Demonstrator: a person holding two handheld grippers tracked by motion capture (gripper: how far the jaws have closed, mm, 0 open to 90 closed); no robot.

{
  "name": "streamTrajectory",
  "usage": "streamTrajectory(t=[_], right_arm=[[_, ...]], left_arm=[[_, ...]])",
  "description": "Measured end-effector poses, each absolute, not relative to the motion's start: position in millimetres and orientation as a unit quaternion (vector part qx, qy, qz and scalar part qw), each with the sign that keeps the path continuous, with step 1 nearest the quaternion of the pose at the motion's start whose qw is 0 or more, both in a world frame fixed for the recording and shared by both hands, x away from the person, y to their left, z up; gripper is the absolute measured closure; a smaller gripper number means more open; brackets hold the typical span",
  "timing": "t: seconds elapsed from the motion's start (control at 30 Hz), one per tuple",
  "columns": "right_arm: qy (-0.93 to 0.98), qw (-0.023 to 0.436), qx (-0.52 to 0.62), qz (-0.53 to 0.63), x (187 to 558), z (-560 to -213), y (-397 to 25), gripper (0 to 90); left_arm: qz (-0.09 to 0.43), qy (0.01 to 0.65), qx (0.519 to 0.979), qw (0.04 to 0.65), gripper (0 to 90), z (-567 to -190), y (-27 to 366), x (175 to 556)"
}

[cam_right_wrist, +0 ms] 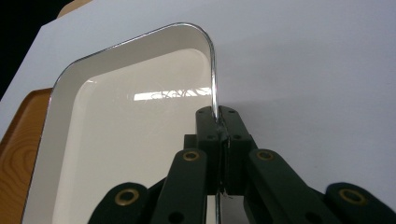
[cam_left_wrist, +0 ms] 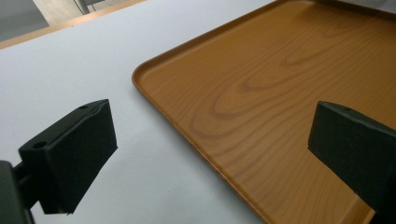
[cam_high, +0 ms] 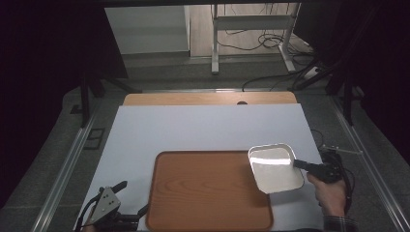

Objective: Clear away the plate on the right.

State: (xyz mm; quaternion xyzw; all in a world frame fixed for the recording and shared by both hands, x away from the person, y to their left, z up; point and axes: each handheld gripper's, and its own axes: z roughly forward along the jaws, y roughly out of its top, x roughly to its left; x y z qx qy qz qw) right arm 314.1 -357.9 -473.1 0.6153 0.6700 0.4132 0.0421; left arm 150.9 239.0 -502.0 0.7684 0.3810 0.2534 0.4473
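1. Black jaws of the right gripper [cam_right_wrist: 219, 122] are clamped on the thin rim of a white enamel tray [cam_right_wrist: 126, 140]; in the right gripper view the rim runs edge-on between the two pads, one pad inside the wall and one outside.
2. In the high view the right gripper [cam_high: 299, 164] is held by the person's right hand [cam_high: 331, 193] near the right edge of the white table cover [cam_high: 203, 130]. The white enamel tray [cam_high: 274, 168] is carried tilted, its glossy inside facing the camera.
3. The white enamel tray overlaps the far right corner of the wooden serving tray [cam_high: 208, 191]; whether it touches that corner cannot be told.
4. The left gripper [cam_high: 129, 197] sits at the near left corner of the white table cover, just beside the wooden serving tray's near left corner. A grey three-cornered plate [cam_high: 107, 201] tops it.
5. In the left gripper view the left gripper [cam_left_wrist: 212, 135] has its jaws spread wide and holds nothing; they straddle the rim of the wooden serving tray [cam_left_wrist: 280, 84], one pad over the white table cover [cam_left_wrist: 70, 60], the other over the wood.
6. The wooden serving tray lies flat near the near edge of the white table cover.
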Motion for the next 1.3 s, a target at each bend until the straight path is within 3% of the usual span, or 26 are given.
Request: streamTrajectory(t=[1.3], right_arm=[[0.729,-0.016,0.554,0.402,331.1,-484.8,-240.8,88.4]], left_arm=[[0.254,0.378,0.770,0.447,0.9,-502.1,238.7,151.3]])
